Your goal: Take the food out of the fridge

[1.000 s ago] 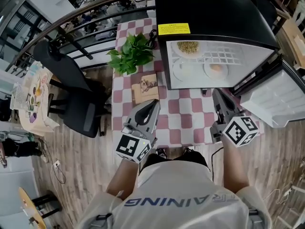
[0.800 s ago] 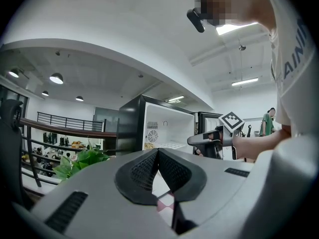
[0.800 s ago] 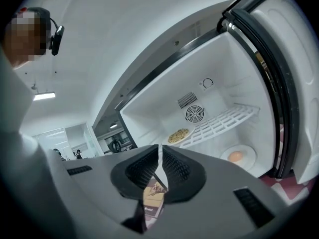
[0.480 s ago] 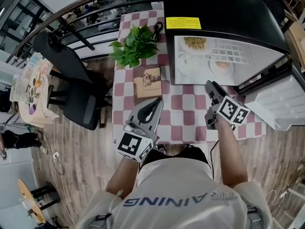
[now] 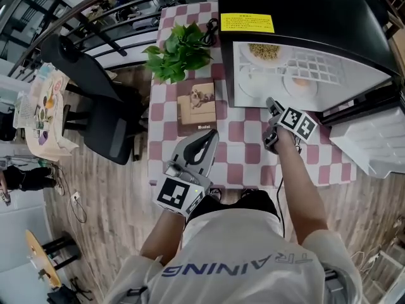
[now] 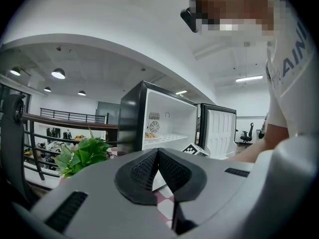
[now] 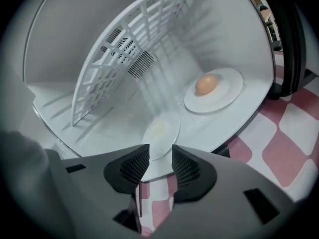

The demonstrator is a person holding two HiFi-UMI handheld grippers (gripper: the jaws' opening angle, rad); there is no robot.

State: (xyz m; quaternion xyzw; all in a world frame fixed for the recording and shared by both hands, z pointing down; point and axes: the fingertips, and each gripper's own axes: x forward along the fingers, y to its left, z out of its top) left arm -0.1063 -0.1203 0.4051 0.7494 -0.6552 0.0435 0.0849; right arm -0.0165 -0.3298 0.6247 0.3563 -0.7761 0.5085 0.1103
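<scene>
right gripper at open fridge mouth, jaws just opened, apart, nothing between pads. orange food on plate, fridge floor front edge. left gripper jaws together, above table near edge.

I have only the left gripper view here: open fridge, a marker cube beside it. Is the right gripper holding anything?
Observer: No. The right gripper has its jaws apart; they have just been opening, and nothing is between them.
Reviewer: What is it aimed at?
Observer: A small white plate on the fridge floor, straight ahead of the jaws.
Reviewer: Any clear food down there?
Observer: A second plate beside it carries a round tan item.
</scene>
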